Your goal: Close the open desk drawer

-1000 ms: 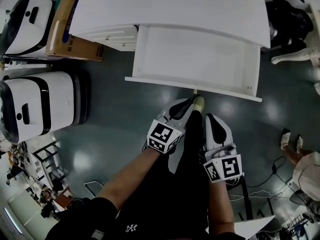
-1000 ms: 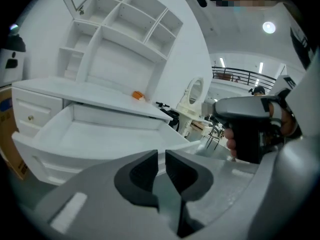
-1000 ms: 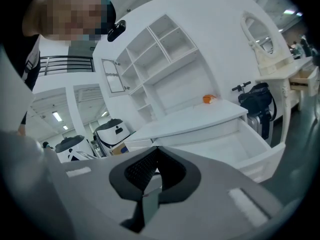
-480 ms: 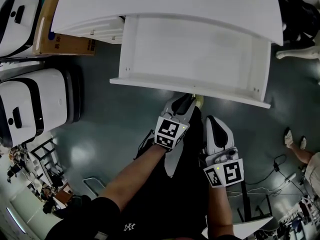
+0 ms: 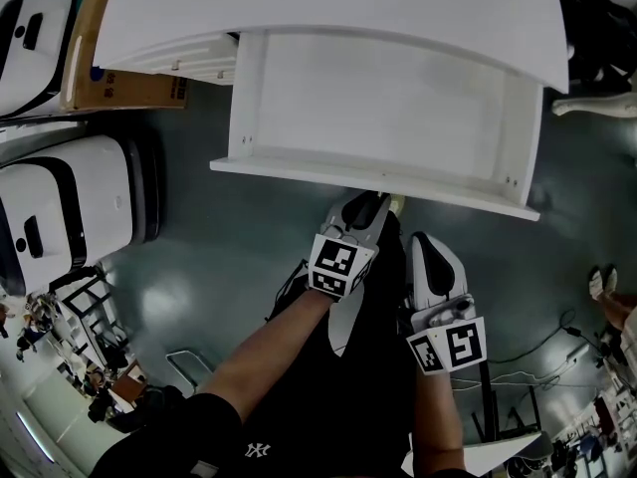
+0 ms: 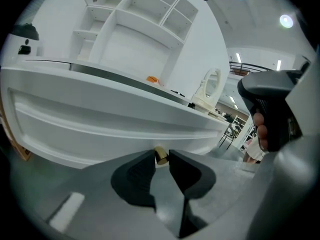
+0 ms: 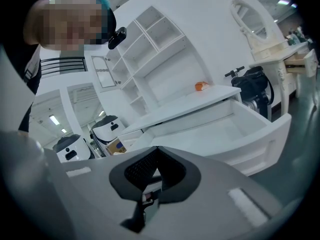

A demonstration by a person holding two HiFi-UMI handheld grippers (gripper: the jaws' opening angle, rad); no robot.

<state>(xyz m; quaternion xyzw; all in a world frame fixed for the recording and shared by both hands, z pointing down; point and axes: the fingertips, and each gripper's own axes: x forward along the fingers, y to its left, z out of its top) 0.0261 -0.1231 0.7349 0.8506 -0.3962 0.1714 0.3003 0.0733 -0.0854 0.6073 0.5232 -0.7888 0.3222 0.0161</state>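
Desk drawer (image 5: 383, 108): left tool (image 6: 161, 159) pinches its knob (image 6: 160, 154).

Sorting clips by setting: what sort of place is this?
Probably a lab or test hall staged with furniture: a white desk with an open drawer, and bulky white machines and a cardboard box beside it.

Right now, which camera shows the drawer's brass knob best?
The left gripper view: the knob sits centred, close, between the left gripper's jaws. The head view shows only a speck of it; the right gripper view misses it.
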